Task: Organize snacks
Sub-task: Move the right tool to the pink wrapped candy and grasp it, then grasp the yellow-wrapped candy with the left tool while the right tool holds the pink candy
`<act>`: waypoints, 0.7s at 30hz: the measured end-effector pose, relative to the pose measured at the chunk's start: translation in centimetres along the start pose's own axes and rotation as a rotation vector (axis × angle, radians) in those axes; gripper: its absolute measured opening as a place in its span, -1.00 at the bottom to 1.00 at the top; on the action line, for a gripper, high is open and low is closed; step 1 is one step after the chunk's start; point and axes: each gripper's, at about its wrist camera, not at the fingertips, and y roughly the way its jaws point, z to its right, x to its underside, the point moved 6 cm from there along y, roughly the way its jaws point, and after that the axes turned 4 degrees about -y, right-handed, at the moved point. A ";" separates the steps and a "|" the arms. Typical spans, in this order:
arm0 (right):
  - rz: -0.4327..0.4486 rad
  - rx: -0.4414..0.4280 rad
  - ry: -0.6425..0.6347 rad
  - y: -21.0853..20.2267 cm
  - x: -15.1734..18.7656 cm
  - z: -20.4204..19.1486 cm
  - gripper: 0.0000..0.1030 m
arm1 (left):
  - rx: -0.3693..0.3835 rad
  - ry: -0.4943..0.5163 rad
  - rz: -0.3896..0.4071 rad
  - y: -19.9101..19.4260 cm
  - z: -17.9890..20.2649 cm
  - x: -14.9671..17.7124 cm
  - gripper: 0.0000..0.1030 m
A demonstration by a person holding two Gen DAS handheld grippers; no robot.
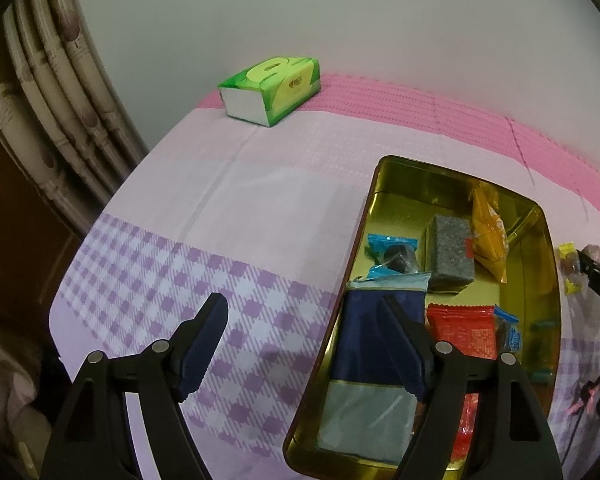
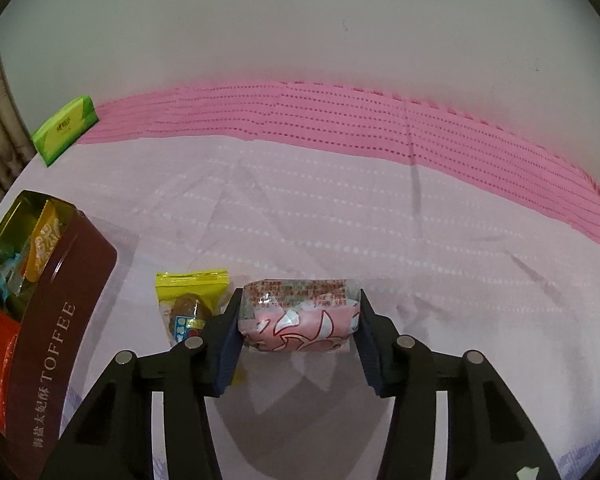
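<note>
A gold-lined brown tin [image 1: 540, 216] marked TOFFEE [image 2: 64, 320] lies on the cloth and holds several snacks: a dark blue packet [image 1: 364, 360], a red packet [image 1: 464, 332], a grey block [image 1: 448, 256], a yellow packet [image 1: 488, 236] and blue-wrapped sweets [image 1: 392, 256]. My left gripper [image 1: 304, 348] is open and empty above the tin's left rim. My right gripper [image 2: 296, 320] is shut on a pink-and-white wrapped snack [image 2: 296, 316], just right of the tin. A yellow-wrapped snack [image 2: 190, 304] lies on the cloth beside its left finger.
A green tissue pack [image 1: 274, 88] stands at the back left by the wall; it also shows in the right wrist view [image 2: 66, 128]. A pink, white and purple-check cloth [image 1: 204, 208] covers the surface. A curtain [image 1: 52, 92] hangs at the left.
</note>
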 end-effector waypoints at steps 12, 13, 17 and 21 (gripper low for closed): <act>0.022 0.065 0.061 -1.7 2.6 5.7 -0.11 | 0.053 0.081 0.002 -1.6 4.8 0.1 0.50; 0.023 0.071 0.069 -1.9 2.9 6.4 -0.11 | 0.066 0.090 0.005 -1.9 5.5 0.0 0.50; 0.025 0.092 0.080 -2.6 3.9 8.0 -0.11 | 0.123 0.156 0.019 -3.1 9.6 -0.3 0.50; 0.028 0.115 0.096 -3.1 4.6 9.6 -0.11 | 0.181 0.228 0.023 -4.0 13.9 -0.1 0.50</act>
